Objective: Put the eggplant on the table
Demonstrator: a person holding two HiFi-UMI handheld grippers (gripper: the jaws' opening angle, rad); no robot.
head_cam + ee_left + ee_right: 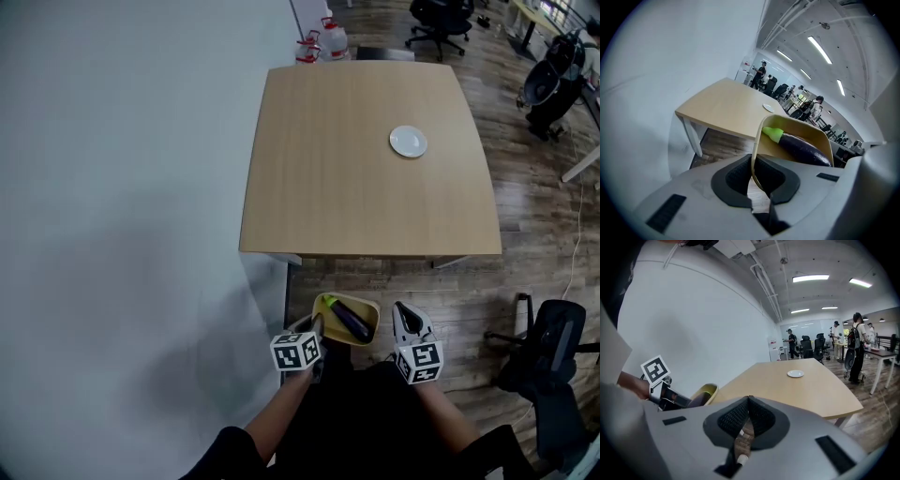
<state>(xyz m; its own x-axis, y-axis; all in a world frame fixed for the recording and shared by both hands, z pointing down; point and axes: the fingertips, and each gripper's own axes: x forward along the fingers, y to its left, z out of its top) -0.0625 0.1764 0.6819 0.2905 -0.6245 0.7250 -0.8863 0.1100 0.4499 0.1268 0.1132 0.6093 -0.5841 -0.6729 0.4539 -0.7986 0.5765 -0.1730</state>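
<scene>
your left claw (316,330) is clamped on the rim of the pale yellow bowl (370,311), where the dark purple eggplant (350,321) lies slantwise, green cap toward that claw. your right claw (403,319), closed and empty, sits just beside the bowl; the light wooden bench (356,187) lies ahead.

No lettering can be read; any print on the jugs (334,41) beyond the table (328,169) looks too small.

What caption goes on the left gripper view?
Left claw pinches a yellow bowl holding an eggplant, wooden table ahead.
</scene>
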